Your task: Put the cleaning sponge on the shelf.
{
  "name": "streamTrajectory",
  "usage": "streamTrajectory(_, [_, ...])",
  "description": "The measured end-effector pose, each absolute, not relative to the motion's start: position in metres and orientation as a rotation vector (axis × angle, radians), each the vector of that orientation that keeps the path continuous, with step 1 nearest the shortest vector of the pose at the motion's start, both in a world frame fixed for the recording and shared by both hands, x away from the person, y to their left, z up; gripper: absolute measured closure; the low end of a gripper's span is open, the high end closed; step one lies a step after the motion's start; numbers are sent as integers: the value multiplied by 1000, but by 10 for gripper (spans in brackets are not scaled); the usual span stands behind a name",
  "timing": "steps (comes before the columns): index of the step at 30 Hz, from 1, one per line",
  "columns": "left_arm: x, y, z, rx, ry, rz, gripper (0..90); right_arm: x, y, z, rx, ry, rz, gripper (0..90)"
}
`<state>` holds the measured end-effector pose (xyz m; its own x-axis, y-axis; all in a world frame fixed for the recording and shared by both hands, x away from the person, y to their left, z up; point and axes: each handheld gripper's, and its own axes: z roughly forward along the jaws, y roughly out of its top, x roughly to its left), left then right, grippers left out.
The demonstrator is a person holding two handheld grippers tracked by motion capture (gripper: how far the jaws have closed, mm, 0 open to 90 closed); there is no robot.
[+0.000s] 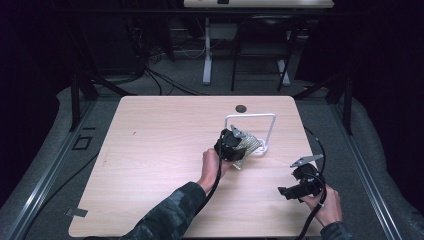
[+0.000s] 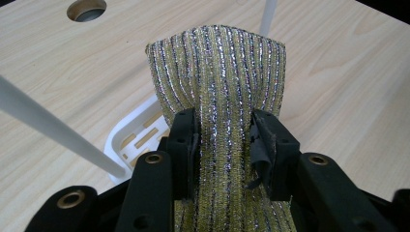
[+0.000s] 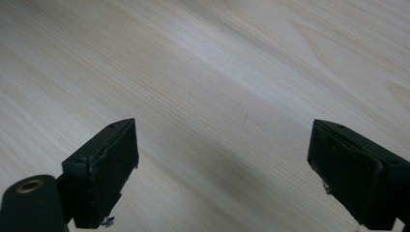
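Though unlabelled, striped cloth (image 2: 220, 87) clamped.

No legible text, label, brand, number or sign is found in any view. The striped cloth (image 2: 217, 92) at the centre of the left gripper view carries woven lines only, and the wooden table (image 1: 160, 145) bears no markings.

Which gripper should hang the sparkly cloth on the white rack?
Probably the left. The left gripper is shut on the sparkly cloth, right beside the white rack. The right gripper is open over bare table, farther from the rack.
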<state>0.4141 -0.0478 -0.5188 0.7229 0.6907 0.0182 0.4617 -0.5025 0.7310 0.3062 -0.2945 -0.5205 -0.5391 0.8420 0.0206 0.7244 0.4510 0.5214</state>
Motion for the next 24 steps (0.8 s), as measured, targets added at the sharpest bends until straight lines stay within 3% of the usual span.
streamTrajectory(24, [436, -74, -535, 2195, 926, 512, 624, 306, -295, -520, 1343, 2469, 717, 101])
